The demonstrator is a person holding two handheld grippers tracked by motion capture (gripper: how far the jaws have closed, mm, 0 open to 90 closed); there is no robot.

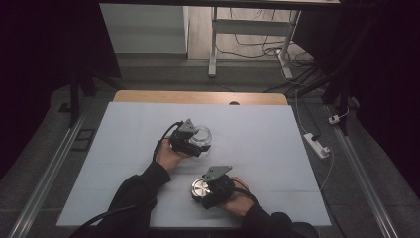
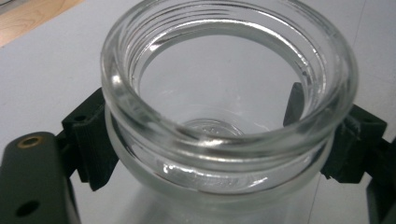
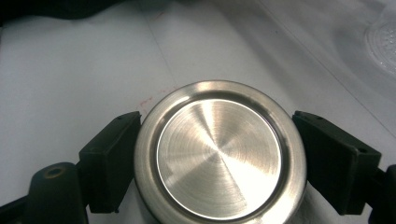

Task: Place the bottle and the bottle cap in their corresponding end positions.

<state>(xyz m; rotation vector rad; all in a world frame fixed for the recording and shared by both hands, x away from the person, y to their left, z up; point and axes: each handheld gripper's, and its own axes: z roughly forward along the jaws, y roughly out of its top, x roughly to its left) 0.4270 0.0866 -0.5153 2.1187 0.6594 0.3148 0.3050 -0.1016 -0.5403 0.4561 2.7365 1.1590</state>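
Observation:
A clear glass jar (image 1: 203, 135) with a threaded, uncapped mouth (image 2: 224, 93) sits near the middle of the pale blue mat (image 1: 277, 148). My left gripper (image 1: 197, 143) is shut on it, with one black pad (image 2: 95, 149) on each side just under the neck (image 2: 219, 154). Closer to the person, a round brushed-metal lid (image 1: 200, 188) rests on the mat. My right gripper (image 1: 204, 191) holds it by the rim (image 3: 219, 156), and both pads (image 3: 112, 158) lie against its sides. In the right gripper view the jar (image 3: 383, 37) is a blur at the upper right.
The mat covers a wooden table whose far edge (image 1: 198, 97) is bare. A white power strip (image 1: 317, 145) and its cable lie off the table's right side. Desk legs (image 1: 213, 49) and cables stand on the floor beyond.

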